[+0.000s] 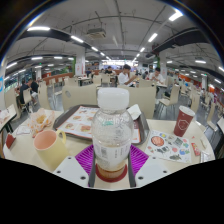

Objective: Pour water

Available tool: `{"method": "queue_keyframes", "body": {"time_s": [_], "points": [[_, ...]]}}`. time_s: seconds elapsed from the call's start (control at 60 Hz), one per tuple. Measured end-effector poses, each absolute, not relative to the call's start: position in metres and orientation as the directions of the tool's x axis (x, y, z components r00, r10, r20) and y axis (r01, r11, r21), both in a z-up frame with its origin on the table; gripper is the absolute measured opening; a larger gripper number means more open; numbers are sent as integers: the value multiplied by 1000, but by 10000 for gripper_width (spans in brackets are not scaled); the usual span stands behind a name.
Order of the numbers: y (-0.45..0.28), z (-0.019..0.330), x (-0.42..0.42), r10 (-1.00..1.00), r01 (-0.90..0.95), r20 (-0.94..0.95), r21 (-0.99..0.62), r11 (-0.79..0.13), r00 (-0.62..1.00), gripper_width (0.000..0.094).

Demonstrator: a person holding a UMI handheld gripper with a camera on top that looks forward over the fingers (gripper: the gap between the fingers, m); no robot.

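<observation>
**Bottle held between the fingers over a crowded table**

We see a clear plastic bottle (112, 128) standing upright right between the two fingers of our gripper (112, 160), its white cap at the top and a red band around its base. The purple pads (87, 158) sit against the bottle's lower sides on either hand, so we read the gripper as clamped on the bottle, with no gap showing at either pad.

Taking the bottle as our landmark, a pale yellow cup (50, 147) stands just to its left, near the left finger but apart from it, its open mouth facing up. Well to the right of the bottle a red paper cup (184, 120) stands upright. Between the bottle and that red cup lies a round printed sheet or plate (168, 146), flat on the table. Behind the bottle and to its left lies a tray (78, 122) with a printed paper liner.

The table (160, 128) is light and smooth. Its bare stretches lie mostly right of the bottle, around the printed sheet; the left side is tighter, with the yellow cup close by. Beyond the table a large hall opens out under rows of ceiling lights (60, 36), with a person (123, 76) far behind the bottle.
</observation>
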State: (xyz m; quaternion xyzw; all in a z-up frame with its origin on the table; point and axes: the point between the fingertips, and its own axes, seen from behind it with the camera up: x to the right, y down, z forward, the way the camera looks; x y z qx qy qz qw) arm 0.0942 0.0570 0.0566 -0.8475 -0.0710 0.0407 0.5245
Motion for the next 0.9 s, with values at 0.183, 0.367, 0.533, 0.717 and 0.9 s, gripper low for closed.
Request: {"method": "queue_keyframes", "body": {"time_s": [0.183,0.367,0.533,0.717,0.9], "points": [[57,51,95,155,72,-3,-876,-477,988,627],[25,79,101,99,85,38,-849,-522,994,850],[-33,134,86,58,70,46,-842,-534,997,849],[-106,182,64,23,71,70,-840,-538,997,846],[-155,203,45,17,72,75,-841,-536,997,844]]}}
